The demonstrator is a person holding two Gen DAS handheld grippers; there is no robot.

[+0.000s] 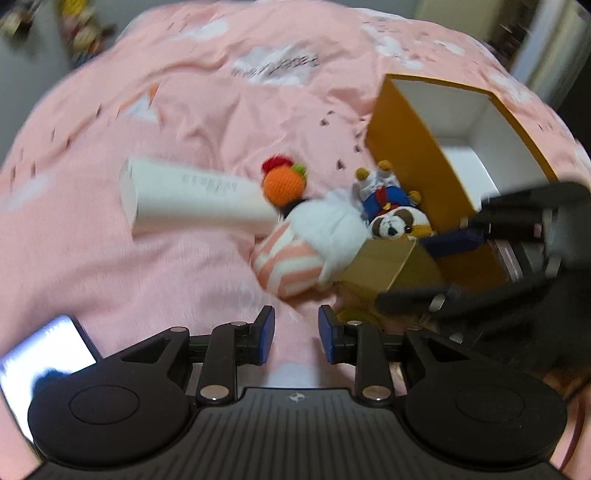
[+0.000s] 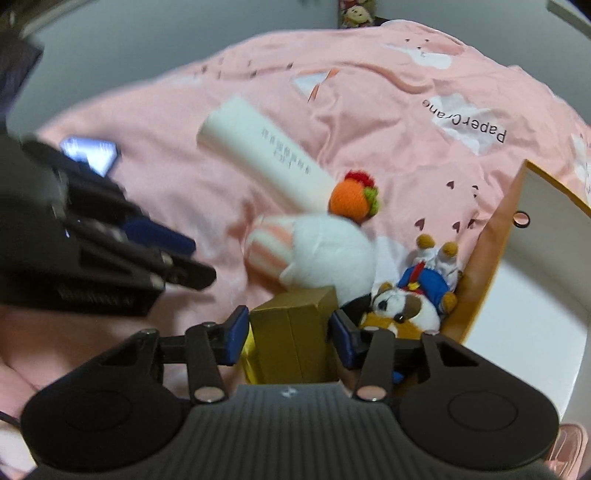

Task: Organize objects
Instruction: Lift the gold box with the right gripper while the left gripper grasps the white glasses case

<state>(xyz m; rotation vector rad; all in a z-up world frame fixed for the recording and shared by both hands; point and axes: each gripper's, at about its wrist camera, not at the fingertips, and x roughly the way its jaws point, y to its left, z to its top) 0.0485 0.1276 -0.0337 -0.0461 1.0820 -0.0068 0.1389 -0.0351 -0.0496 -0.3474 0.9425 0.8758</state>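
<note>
My right gripper [image 2: 289, 334] is shut on a small brown cardboard box [image 2: 293, 334], which also shows in the left wrist view [image 1: 384, 264]. My left gripper [image 1: 296, 334] is open and empty above the pink bedspread. Ahead lie a white and pink striped plush [image 1: 306, 251] [image 2: 306, 251], an orange crocheted toy [image 1: 284, 181] [image 2: 352, 195], a long white box [image 1: 195, 195] [image 2: 258, 158] and a raccoon doll in blue [image 1: 391, 210] [image 2: 410, 299]. An open orange box with a white inside [image 1: 413, 147] [image 2: 484, 258] stands at the right.
A lit phone [image 1: 44, 354] [image 2: 92, 153] lies on the bedspread [image 1: 184, 110] at the left. A grey wall with small pictures [image 2: 356, 13] lies beyond the bed. The right gripper's body [image 1: 517, 240] crosses the left view at the right.
</note>
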